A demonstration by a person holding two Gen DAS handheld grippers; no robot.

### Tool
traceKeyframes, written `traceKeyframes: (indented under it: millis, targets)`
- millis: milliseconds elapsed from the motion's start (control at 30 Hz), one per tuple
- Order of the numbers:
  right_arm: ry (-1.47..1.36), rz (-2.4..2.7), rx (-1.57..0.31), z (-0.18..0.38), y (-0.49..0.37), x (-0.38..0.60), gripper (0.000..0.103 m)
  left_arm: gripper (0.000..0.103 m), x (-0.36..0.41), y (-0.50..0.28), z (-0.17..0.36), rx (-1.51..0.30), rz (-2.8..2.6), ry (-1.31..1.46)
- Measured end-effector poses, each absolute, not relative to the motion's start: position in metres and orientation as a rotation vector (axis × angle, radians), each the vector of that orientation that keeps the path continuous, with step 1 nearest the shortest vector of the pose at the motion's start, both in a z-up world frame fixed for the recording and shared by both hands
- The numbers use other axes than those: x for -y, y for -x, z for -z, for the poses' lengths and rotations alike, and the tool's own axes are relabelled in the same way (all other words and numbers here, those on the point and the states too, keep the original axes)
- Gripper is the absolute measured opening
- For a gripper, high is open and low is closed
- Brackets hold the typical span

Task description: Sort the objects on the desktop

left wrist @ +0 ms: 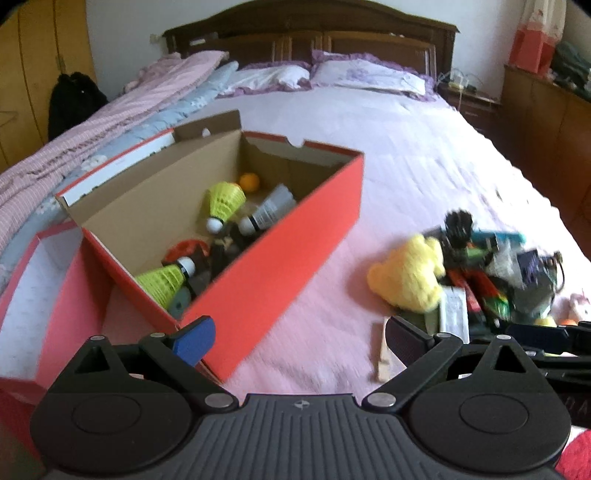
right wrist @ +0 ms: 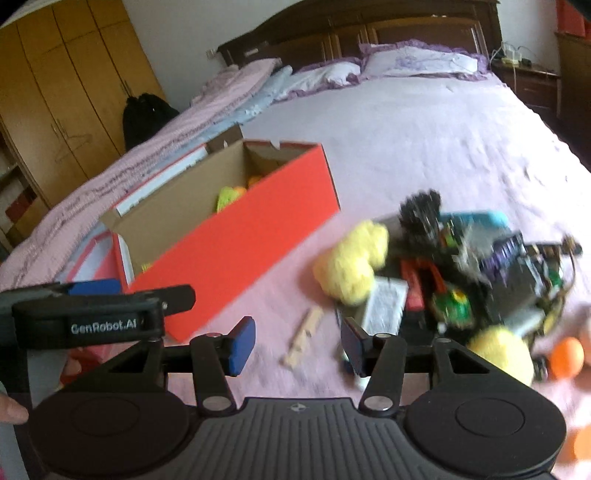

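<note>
Inside the one red box (left wrist: 273,254) lay two yellow shuttlecocks (left wrist: 223,201), one orange ball (left wrist: 249,181) and one grey tube (left wrist: 267,214). Two pillows (left wrist: 365,75) sat at the headboard. One yellow plush toy (left wrist: 410,277) lay beside the blurred pile.

I'm working in a home bedroom: a wide bed (left wrist: 369,147) with a dark wooden headboard (left wrist: 310,33), frilled pillows (left wrist: 369,74), folded quilts (left wrist: 110,122) and a wardrobe (right wrist: 74,74).

Soft daylight, no harsh shadows; motion blur smears the clutter pile (right wrist: 461,273) (edges bow fisheye-style).
</note>
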State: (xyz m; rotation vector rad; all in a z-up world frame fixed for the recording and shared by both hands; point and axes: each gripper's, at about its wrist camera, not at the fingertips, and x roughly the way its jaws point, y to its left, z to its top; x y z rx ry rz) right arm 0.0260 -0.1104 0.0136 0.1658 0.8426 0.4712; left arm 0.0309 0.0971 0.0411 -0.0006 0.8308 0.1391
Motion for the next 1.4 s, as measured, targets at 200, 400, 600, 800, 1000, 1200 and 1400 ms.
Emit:
traceKeyframes:
  millis: [200,400,600,800,1000,1200,1400]
  targets:
    - [-0.139,-0.454,-0.829,-0.006,-0.006,0.114,0.057,0.100,-0.081,-0.012,-0.030,-0.849,-0.125,-0.008]
    - [-0.151,-0.458,-0.800,-0.011,0.000,0.118,0.058,0.103,-0.078,-0.007,-0.032,-0.836,-0.130,-0.006]
    - [-0.157,-0.441,-0.798,-0.009,0.003,0.124,0.058,0.103,-0.076,-0.008,-0.028,-0.847,-0.126,-0.009]
    - [-0.159,-0.429,-0.813,-0.003,0.004,0.129,0.058,0.103,-0.074,-0.009,-0.022,-0.866,-0.121,-0.011]
    - [-0.155,-0.446,-0.777,-0.012,0.003,0.125,0.058,0.103,-0.079,-0.009,-0.028,-0.844,-0.144,-0.005]
    - [-0.149,-0.437,-0.758,-0.016,0.002,0.123,0.058,0.103,-0.082,-0.010,-0.029,-0.842,-0.161,0.012]
    - [-0.164,-0.428,-0.745,-0.018,0.002,0.124,0.059,0.103,-0.082,-0.010,-0.030,-0.840,-0.164,0.014]
